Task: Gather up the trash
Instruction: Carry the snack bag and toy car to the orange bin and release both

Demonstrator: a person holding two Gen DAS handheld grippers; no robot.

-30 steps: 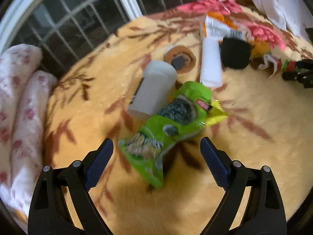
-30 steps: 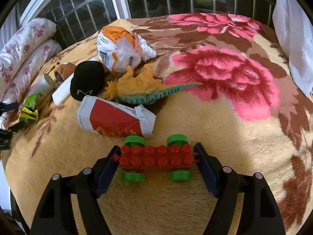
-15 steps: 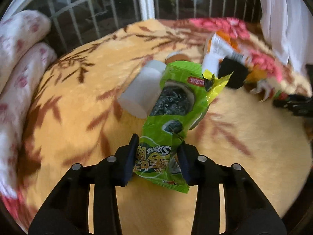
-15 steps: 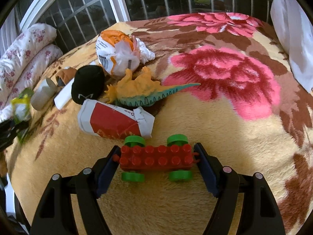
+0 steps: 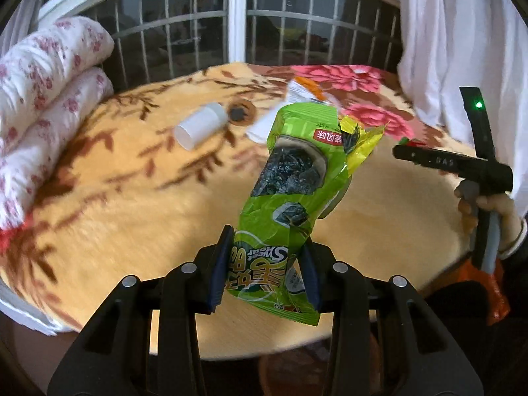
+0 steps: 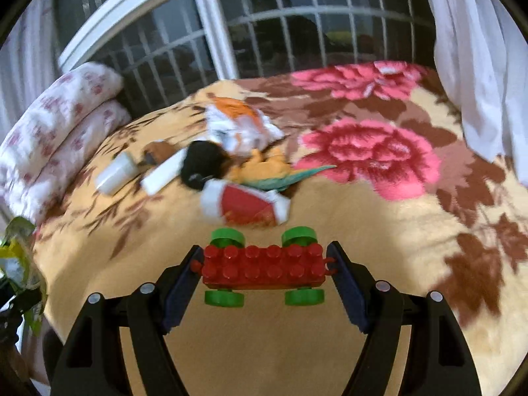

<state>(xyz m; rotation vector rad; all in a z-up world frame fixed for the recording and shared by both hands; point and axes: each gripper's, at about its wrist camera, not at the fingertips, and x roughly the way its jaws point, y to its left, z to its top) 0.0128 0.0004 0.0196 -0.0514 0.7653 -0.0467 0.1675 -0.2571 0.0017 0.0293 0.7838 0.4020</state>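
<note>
My left gripper (image 5: 267,257) is shut on the lower end of a green snack wrapper (image 5: 297,178), which stands up off the blanket. At the left edge of the right wrist view the same wrapper (image 6: 16,254) shows. My right gripper (image 6: 264,260) is shut on a red brick toy car (image 6: 260,269) with green wheels, its pads against both ends, just above the blanket. More litter lies on the bed: a white cup (image 6: 115,175), a crushed red-and-white paper cup (image 6: 244,204) and a crumpled orange-and-white wrapper (image 6: 237,125).
A floral blanket (image 6: 379,231) covers the bed. A folded quilt (image 5: 43,82) lies at the left, and a white curtain (image 5: 462,49) hangs at the right before a barred window. A toy dinosaur (image 6: 274,171), a black item (image 6: 201,161) and a white tube (image 6: 165,175) sit among the litter.
My left gripper closed on the green wrapper, lifted it off the blanket and drew back toward the bed's edge. My right gripper rose and drew back with the toy car.
</note>
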